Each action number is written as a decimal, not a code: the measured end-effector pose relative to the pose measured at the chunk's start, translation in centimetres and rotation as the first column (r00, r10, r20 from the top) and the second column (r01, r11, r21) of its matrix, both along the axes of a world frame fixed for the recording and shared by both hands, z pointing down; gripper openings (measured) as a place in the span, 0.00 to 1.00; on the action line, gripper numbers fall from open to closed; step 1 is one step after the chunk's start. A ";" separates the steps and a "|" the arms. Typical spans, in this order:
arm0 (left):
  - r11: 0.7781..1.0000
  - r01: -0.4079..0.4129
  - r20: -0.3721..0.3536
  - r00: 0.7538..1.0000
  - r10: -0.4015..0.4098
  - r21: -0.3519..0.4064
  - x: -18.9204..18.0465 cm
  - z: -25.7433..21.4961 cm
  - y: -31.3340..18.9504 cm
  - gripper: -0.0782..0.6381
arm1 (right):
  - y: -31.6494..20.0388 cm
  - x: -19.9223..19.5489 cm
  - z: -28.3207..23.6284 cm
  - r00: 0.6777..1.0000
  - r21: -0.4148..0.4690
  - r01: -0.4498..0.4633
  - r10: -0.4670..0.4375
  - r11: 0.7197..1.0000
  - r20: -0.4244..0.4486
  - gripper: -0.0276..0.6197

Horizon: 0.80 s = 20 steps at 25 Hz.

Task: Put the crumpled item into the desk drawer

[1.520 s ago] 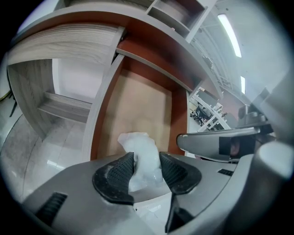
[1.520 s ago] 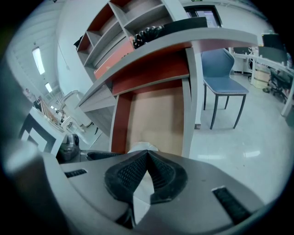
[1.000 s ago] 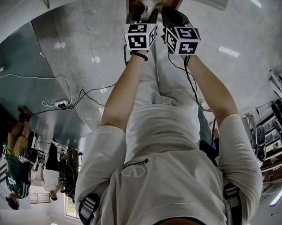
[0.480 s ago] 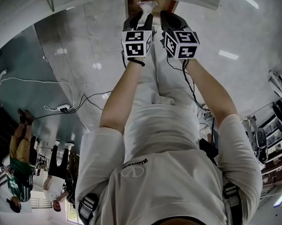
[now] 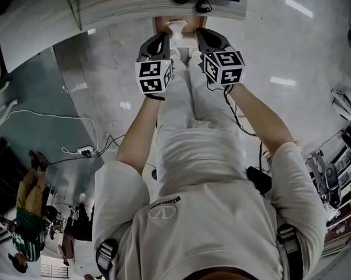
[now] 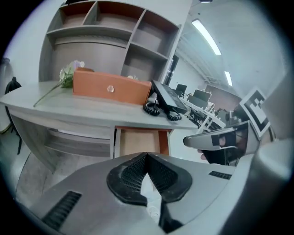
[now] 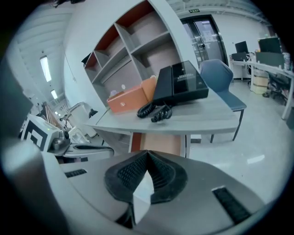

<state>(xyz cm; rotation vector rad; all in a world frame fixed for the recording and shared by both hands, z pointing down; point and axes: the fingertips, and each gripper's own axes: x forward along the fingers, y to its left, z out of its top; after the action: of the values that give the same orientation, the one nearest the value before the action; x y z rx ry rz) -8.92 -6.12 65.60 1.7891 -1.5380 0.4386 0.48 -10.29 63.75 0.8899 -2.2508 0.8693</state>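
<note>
The crumpled item is a small white wad held up between both grippers, just before the open drawer. My left gripper is shut on it, and white material shows between its pads. My right gripper is shut on it too, with a white fold in its jaws. In the head view the left gripper and right gripper point together at the wad. The drawer stands pulled out under the desk top, its wooden inside bare.
The grey desk carries an orange box, a black phone with a coiled cord, and flowers. Open shelves rise behind. A blue chair stands to the desk's right. Cables lie on the floor at left.
Both grippers and the wad sit lower in the head view, with the desk edge now showing above them. The left gripper's jaws have drawn together on the wad.
</note>
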 end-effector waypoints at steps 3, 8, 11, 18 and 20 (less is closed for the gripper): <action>1.000 -0.005 -0.011 1.000 0.005 0.026 0.0 -3.1 0.7 0.11 | 0.3 0.3 -3.3 1.000 0.019 0.011 -0.012 1.000 0.024 0.04; 0.996 -0.016 -0.034 0.999 0.019 0.093 0.4 -9.0 1.3 0.11 | -0.2 1.0 -10.2 0.997 0.079 0.017 -0.024 0.997 0.079 0.04; 0.989 -0.012 -0.044 0.999 0.019 0.148 0.5 -12.9 1.1 0.11 | -0.9 2.2 -14.8 0.994 0.129 0.008 -0.022 0.992 0.105 0.04; 0.960 0.020 -0.028 1.000 -0.012 0.281 -0.2 -22.5 1.3 0.11 | -2.9 6.2 -26.9 0.982 0.259 -0.053 0.004 0.965 0.188 0.04; 0.948 0.014 -0.008 1.000 -0.012 0.319 -0.4 -24.6 0.9 0.11 | -3.8 8.0 -29.9 0.980 0.297 -0.084 0.024 0.951 0.199 0.04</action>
<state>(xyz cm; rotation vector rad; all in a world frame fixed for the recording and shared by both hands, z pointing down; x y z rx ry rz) -9.27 -5.25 40.96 2.0187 -1.6908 0.1836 8.45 -14.11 33.80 1.0467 -2.5894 0.6658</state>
